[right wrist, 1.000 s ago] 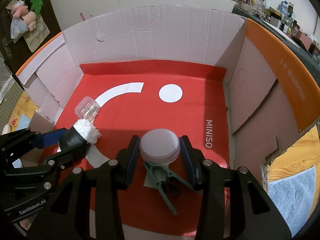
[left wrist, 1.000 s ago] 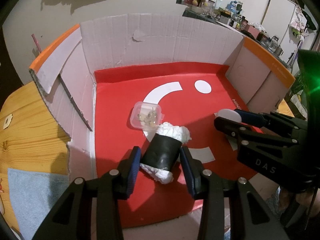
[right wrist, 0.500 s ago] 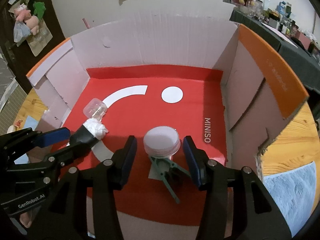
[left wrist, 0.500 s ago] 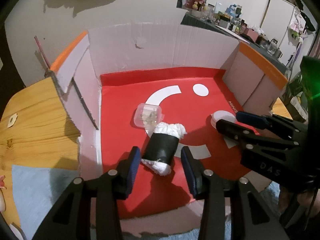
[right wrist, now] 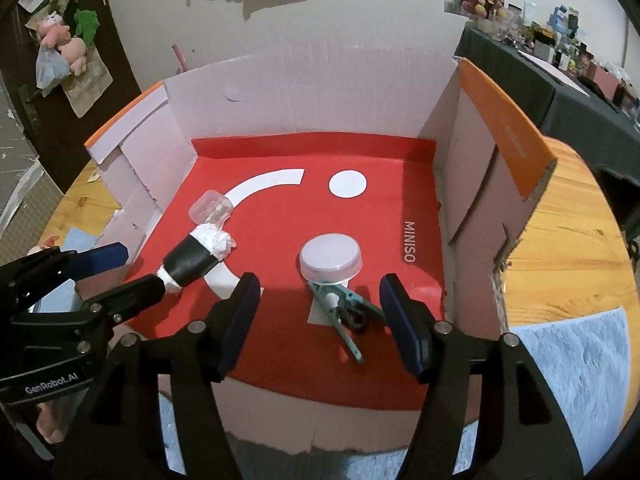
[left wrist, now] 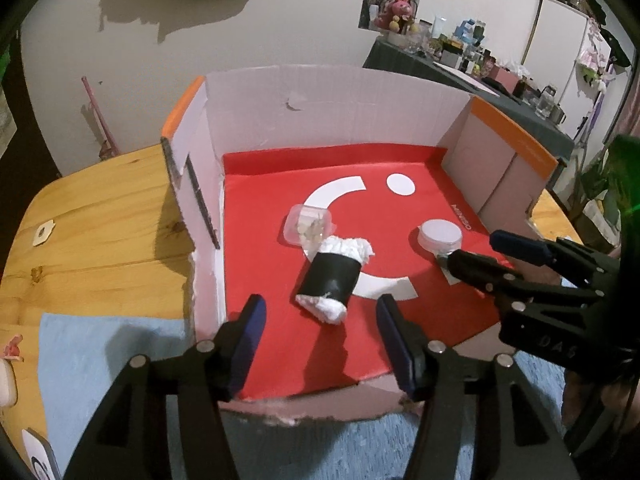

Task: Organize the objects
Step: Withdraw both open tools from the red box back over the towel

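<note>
A black roll with white paper ends (left wrist: 334, 278) (right wrist: 196, 260) lies on the red floor of an open cardboard box (left wrist: 248, 208) (right wrist: 380, 220). A small clear plastic tub (left wrist: 307, 226) (right wrist: 211, 208) touches its far end. A white round lidded jar (left wrist: 439, 235) (right wrist: 331, 258) stands to the right, with a green clamp (right wrist: 344, 312) just in front of it. My left gripper (left wrist: 320, 340) is open and empty, just short of the roll. My right gripper (right wrist: 318, 324) is open and empty, its fingers either side of the clamp, short of the jar.
The box has tall white walls with orange rims (right wrist: 504, 128) and a low torn front edge (left wrist: 320, 404). It sits on a wooden table (left wrist: 100, 216) (right wrist: 568, 248) with a light blue cloth (left wrist: 112, 356) (right wrist: 576, 364) under its front. A cluttered dark table (right wrist: 560, 68) stands behind.
Both grippers have opened and pulled back toward the box's front edge. The left has let go of the black roll and the right has let go of the white jar; both now rest on the red floor.
</note>
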`<state>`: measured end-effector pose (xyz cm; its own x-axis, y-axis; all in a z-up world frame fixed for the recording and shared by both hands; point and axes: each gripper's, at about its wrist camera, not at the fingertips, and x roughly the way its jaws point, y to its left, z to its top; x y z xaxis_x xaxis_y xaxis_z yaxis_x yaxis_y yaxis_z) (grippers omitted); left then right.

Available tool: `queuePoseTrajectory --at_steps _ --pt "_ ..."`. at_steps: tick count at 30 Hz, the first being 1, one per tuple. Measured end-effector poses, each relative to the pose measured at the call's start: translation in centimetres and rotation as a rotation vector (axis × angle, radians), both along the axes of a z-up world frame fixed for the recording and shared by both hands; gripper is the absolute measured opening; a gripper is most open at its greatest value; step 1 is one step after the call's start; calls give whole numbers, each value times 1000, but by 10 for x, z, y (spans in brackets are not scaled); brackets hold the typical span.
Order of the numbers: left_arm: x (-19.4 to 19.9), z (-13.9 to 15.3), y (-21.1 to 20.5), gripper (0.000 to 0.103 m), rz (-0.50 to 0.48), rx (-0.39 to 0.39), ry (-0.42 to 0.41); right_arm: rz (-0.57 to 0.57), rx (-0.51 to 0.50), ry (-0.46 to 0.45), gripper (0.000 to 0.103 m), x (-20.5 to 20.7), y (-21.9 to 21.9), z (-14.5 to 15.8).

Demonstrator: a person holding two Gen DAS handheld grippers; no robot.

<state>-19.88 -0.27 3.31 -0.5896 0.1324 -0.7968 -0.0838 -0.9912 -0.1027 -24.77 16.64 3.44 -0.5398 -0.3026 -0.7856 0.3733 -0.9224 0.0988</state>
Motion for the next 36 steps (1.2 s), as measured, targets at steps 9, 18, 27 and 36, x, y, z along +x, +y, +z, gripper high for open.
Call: queuePoseTrajectory --at_steps 9,18,27,36 --pt "19 5 0 71 -3 1 21 0 -28 39 66 21 6 14" --pt "35 10 0 76 -12 4 39 0 -36 74 73 38 8 26" --pt "51 10 3 84 -23 -1 44 -3 -57 91 84 52 12 30" --pt "67 13 5 93 -30 -8 55 -2 -77 116 93 69 18 38"
